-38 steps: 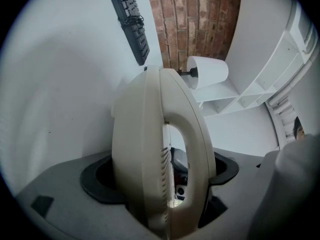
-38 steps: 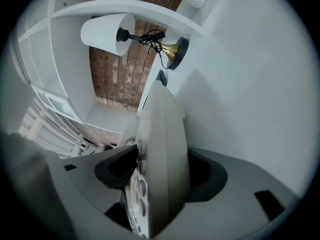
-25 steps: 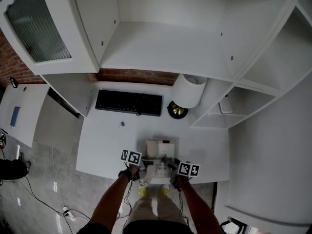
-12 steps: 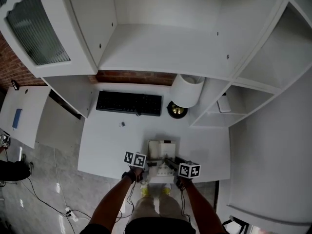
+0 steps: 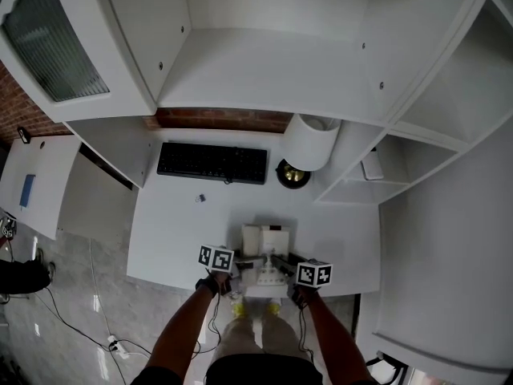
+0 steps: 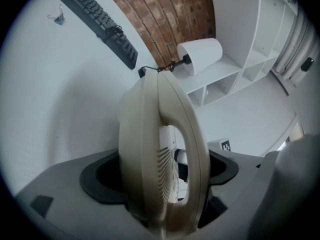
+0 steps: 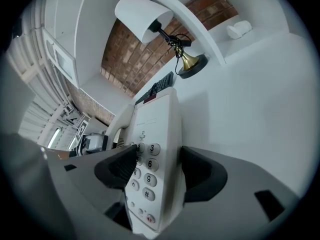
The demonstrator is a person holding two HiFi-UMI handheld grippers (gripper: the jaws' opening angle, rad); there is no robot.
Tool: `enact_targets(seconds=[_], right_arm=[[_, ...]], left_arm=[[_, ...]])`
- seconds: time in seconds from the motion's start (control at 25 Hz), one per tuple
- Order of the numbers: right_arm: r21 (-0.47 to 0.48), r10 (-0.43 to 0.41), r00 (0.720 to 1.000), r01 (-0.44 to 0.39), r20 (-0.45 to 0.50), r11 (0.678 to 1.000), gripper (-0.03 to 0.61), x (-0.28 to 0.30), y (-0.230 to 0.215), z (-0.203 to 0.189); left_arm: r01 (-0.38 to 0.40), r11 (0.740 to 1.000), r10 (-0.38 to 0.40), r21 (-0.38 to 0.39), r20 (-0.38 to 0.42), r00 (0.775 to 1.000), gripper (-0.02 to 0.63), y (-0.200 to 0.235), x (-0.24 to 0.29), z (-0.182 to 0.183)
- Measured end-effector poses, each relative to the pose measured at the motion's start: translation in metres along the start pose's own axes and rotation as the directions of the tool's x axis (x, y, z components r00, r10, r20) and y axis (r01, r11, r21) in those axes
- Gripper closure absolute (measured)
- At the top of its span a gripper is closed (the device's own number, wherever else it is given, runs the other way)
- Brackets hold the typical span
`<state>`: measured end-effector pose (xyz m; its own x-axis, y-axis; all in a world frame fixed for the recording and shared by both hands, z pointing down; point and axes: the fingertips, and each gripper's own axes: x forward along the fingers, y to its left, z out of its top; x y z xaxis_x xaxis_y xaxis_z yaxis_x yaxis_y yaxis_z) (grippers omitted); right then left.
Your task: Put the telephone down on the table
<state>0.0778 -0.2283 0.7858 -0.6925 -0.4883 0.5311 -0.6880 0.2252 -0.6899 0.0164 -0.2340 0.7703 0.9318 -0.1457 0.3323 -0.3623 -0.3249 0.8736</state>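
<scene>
Both the left gripper (image 6: 161,170) and right gripper (image 7: 158,167) pinch the telephone (image 7: 151,126) between fingers, right's just closing.

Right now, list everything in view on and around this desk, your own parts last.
telephone: one, off-white, at the table's near edge, between both grippers
keyboard: one, black, at the table's back
lamp: one, white shade, brass base, right of the keyboard
clip: one, small, dark, in front of the keyboard
table: one, white
shelving: white, above and right of the table
brick wall: red-brown, behind the table
left gripper: one, grey, shut on the telephone's handset side
right gripper: one, grey, jaws have just been closing, now gripping the telephone's keypad side
arms: two, bottom of head view
</scene>
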Motion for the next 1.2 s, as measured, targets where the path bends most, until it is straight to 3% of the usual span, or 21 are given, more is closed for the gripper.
enact_targets(seconds=[0.08, 0.36, 0.56, 0.92, 1.2], right_arm=[[0.003, 0.0, 1.0, 0.0, 0.005, 1.0, 0.304, 0.0, 0.0, -0.001], [-0.029, -0.033, 0.999, 0.033, 0.002, 0.999, 0.296, -0.003, -0.005, 0.003], [-0.074, -0.042, 0.999, 0.041, -0.018, 0.996, 0.296, -0.003, -0.007, 0.005], [-0.024, -0.039, 0.999, 0.039, 0.014, 0.999, 0.296, -0.004, -0.008, 0.001], [-0.038, -0.05, 0.999, 0.05, 0.004, 0.998, 0.291, -0.004, -0.01, 0.003]], left_arm=[[0.002, 1.0, -0.002, 0.003, -0.016, 1.0, 0.147, 0.0, -0.001, -0.001], [-0.085, 0.991, 0.101, 0.108, -0.152, 0.983, 0.147, 0.004, 0.009, 0.001], [-0.151, 0.977, 0.173, 0.153, -0.147, 0.974, 0.147, 0.01, 0.008, 0.004], [-0.231, 0.963, 0.247, 0.14, -0.107, 0.963, 0.138, 0.012, 0.009, 0.003], [-0.251, 0.942, 0.306, 0.221, -0.266, 0.914, 0.141, 0.017, 0.011, 0.0]])
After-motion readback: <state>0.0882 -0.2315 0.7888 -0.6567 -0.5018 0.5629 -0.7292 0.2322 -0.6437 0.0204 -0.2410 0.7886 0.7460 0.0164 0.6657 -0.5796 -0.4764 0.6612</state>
